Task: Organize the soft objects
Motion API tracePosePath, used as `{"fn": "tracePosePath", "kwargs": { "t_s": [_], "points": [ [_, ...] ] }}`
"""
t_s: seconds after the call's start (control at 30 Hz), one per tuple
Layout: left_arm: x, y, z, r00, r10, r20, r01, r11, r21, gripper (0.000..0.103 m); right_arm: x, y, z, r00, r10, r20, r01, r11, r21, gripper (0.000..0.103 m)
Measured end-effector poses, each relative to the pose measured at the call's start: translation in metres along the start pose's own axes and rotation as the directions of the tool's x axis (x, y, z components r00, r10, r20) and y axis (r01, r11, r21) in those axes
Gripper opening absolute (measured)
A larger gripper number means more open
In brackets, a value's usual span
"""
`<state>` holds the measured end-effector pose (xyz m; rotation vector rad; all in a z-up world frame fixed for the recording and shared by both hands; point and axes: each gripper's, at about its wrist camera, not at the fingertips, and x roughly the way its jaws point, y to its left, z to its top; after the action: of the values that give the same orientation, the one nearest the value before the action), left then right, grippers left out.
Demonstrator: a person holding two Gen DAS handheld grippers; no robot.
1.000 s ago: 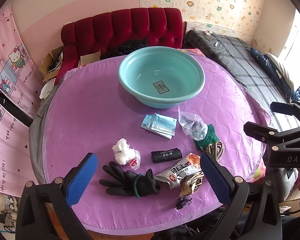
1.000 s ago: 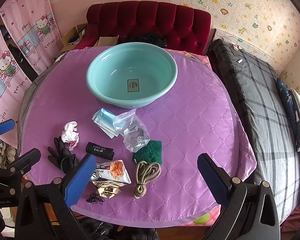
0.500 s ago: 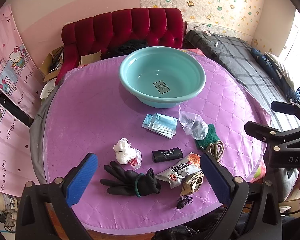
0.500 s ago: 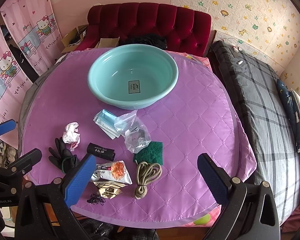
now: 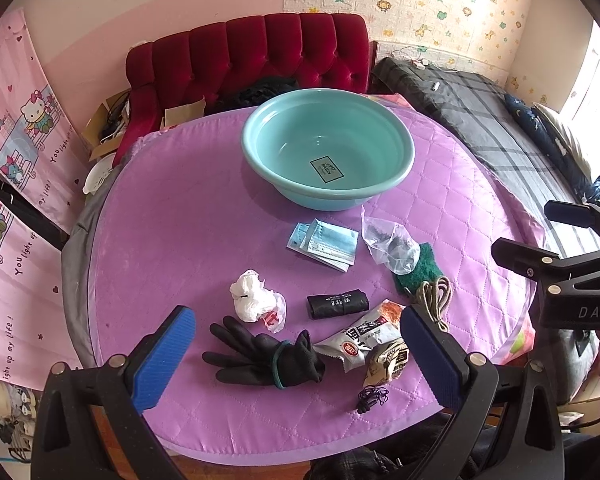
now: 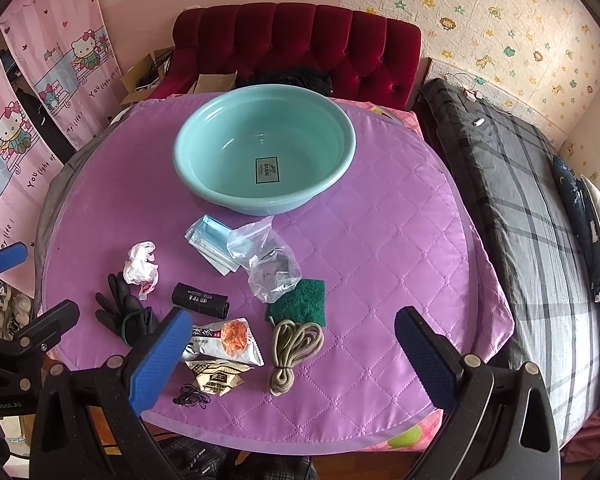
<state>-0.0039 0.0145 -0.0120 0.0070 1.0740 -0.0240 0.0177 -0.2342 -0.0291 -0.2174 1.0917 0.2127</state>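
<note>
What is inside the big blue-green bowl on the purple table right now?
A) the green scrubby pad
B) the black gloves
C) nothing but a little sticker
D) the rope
C: the basin holds only its label, while the black gloves, green scouring pad and rope all lie on the purple cloth in front of it.

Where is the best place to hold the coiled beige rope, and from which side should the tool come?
Probably the bound waist of the coiled beige rope, where the strands gather narrowly. Bring the right tool from above; the rope lies flat on the purple quilted table cover.
</note>
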Motion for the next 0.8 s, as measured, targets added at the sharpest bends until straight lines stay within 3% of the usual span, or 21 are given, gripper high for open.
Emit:
{"fn": "tracePosePath", "kwargs": {
  "t_s": [0.57, 0.8],
  "points": [
    [0.009, 0.006, -0.003, 1.0, -0.002, -0.002, 0.002, 1.0, -0.007, 0.103, 0.007, -0.009, -0.007, 1.0, -0.001, -0.01, 0.001, 1.0, 0.023, 0.103],
    [0.023, 0.014, -0.017, 1.0, 0.009, -0.025, -0.009, 1.0, -0.004, 0.103, 0.036, -0.024, -0.021, 0.998, -0.024, -0.055, 0.027, 0.998, 0.049, 0.103]
  ]
}}
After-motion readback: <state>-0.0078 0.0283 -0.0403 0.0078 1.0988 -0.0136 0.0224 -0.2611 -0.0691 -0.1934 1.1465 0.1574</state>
